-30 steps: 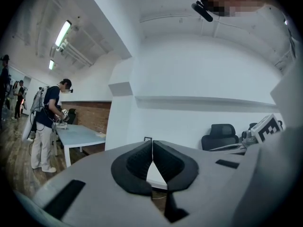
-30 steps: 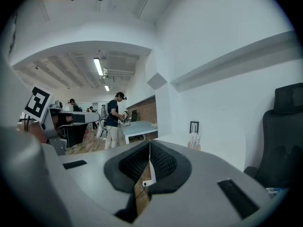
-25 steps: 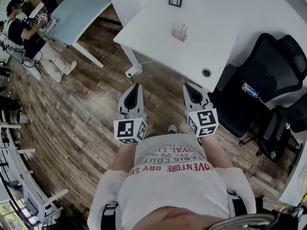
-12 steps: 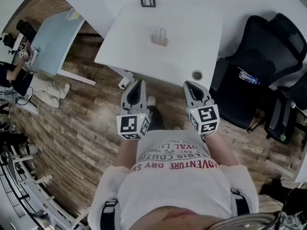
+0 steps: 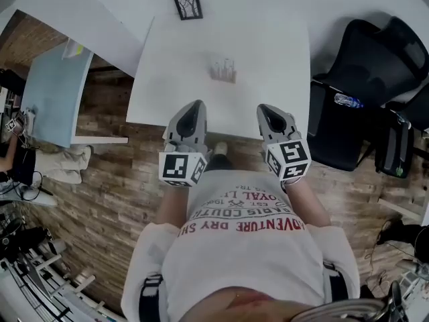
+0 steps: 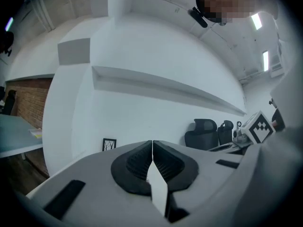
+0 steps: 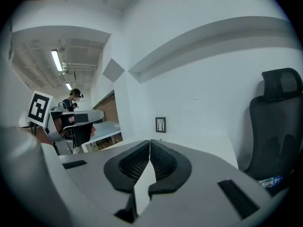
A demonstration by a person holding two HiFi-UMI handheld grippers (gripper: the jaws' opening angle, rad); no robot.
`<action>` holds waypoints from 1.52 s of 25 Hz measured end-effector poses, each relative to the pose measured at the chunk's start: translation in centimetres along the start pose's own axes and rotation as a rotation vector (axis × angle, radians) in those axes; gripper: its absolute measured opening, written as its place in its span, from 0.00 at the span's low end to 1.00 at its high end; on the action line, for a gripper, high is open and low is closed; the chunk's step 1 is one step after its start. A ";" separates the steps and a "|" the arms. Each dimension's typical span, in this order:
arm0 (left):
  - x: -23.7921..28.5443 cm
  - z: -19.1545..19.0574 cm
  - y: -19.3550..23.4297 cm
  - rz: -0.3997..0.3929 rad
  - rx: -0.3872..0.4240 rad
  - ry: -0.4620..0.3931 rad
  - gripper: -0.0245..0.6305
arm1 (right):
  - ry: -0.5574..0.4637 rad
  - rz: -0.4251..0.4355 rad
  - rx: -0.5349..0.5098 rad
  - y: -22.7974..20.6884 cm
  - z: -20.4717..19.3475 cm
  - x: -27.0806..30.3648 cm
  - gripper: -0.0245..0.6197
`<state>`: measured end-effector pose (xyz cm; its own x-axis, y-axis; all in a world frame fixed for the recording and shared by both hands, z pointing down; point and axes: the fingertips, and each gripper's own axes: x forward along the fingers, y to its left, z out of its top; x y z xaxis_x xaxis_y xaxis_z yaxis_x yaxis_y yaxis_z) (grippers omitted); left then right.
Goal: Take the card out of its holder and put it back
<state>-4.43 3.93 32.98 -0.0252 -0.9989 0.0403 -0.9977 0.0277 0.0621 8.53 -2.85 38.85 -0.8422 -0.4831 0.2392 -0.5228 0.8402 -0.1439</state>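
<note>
So right now nothing's been grabbed yet. Both grippers sit at the near edge of the white table (image 5: 268, 45), pointing across it toward the wall. The left gripper (image 5: 195, 106) has its jaws pressed fully together with nothing between them, and the right gripper (image 5: 264, 110) is the same, pads touching and empty.

The card holder (image 5: 223, 71) sits out toward the middle of the table, well ahead of both grippers and roughly between their two lines. It looks like a small clear stand (too small from the head view to tell the card from the holder, honestly). Further back near the wall there's a little framed picture (image 5: 188, 7), and a black office chair (image 5: 375, 66) is parked off to the right.

My take on doing this bit well:
- Open the jaws before getting close. Arriving with them closed is likely to nudge a light stand around.
- Use one gripper to pin the holder's base and the other to pinch the card's top edge.
- Come in fairly level and slow, then pull the card along the slot rather than at an angle, or I'd guess the whole holder tips.
</note>
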 end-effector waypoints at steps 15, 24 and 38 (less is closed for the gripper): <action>10.7 -5.5 9.7 -0.319 -0.035 0.172 0.08 | 0.077 -0.217 0.062 -2.0 0.4 12.2 0.08; 15.0 -10.7 12.3 -0.441 -0.092 0.233 0.08 | 0.154 -0.216 0.080 -2.3 -2.7 17.3 0.08; 20.2 -16.6 10.2 -0.822 -0.032 0.406 0.25 | 0.288 -0.194 0.103 -4.8 -7.7 21.2 0.08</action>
<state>-14.05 -15.37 51.00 0.7222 -0.6143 0.3180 -0.6891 -0.6788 0.2536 -5.81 -15.18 52.03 -0.6620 -0.5296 0.5304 -0.6923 0.7032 -0.1618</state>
